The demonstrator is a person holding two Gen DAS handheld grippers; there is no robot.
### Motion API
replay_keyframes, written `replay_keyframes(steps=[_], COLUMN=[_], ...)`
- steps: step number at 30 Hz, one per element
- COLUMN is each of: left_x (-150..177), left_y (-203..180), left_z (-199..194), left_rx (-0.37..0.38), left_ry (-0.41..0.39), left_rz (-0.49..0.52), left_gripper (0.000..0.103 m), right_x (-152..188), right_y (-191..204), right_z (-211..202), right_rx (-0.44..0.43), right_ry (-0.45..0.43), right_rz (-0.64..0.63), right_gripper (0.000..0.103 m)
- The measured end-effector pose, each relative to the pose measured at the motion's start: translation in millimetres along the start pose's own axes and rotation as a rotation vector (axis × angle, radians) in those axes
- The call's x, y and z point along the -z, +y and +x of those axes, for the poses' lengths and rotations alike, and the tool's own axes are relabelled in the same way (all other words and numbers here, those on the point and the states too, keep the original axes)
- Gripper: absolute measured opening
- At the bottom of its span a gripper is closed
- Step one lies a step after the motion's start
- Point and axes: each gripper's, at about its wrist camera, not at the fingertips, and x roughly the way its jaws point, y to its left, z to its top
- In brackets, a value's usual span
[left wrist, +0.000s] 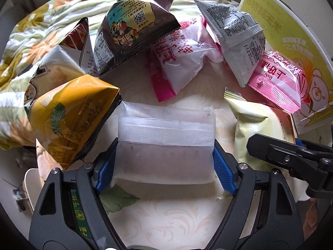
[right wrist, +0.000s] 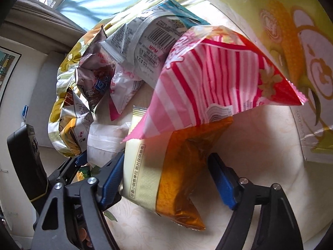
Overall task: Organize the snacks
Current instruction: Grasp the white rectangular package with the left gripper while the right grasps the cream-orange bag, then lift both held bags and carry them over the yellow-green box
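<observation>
A flat translucent white packet [left wrist: 166, 137] lies on the cream patterned table [left wrist: 166, 218]. My left gripper [left wrist: 164, 145] straddles it, and both blue pads [left wrist: 223, 170] press on its side edges. In the right wrist view, a cream and orange packet [right wrist: 166, 177] sits between the jaws of my right gripper [right wrist: 166, 156]. The left pad touches the packet and the right pad [right wrist: 222, 183] stands a little off its orange edge. A pink striped bag [right wrist: 208, 87] overlaps this packet's far end.
Snack bags crowd the far side: a yellow bag [left wrist: 70, 120], a dark brown bag [left wrist: 135, 31], a white and pink bag [left wrist: 183, 62], a grey bag [left wrist: 235, 37] and a pink bag [left wrist: 278, 83]. A large yellow-green corn bag [left wrist: 291, 31] stands on the right. A floral cloth [left wrist: 31, 41] lies behind.
</observation>
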Motion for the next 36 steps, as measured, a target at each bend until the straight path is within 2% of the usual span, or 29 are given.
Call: replay_keyframes(steps=[10, 15, 20, 28, 36], left_x=[29, 40, 51, 65, 69], left_y=[14, 20, 18, 20, 23], left_z=[-20, -23, -32, -60, -115], left_rx=[0.012, 0.007, 0.012, 0.017, 0.024], left_ry=[0.025, 0.024, 0.01, -0.014, -0.077], left_rz=[-0.032, -0.039, -0.048, -0.048, -0.034], left_gripper=[0.074, 0.074, 0.074, 0.074, 0.074], right_x=[1, 4, 11, 33, 59], right_y=[10, 23, 33, 41, 52], right_z=[4, 10, 12, 6, -31], right_rx=[0.028, 0.084, 0.134, 0.108, 0.071], right_ry=[0.002, -0.006, -0.022, -0.025, -0.063], right_rz=[-0.03, -0.082, -0.153, -0.169, -0.19], right_gripper=[0.073, 0.072, 0.063, 0.06, 0.06])
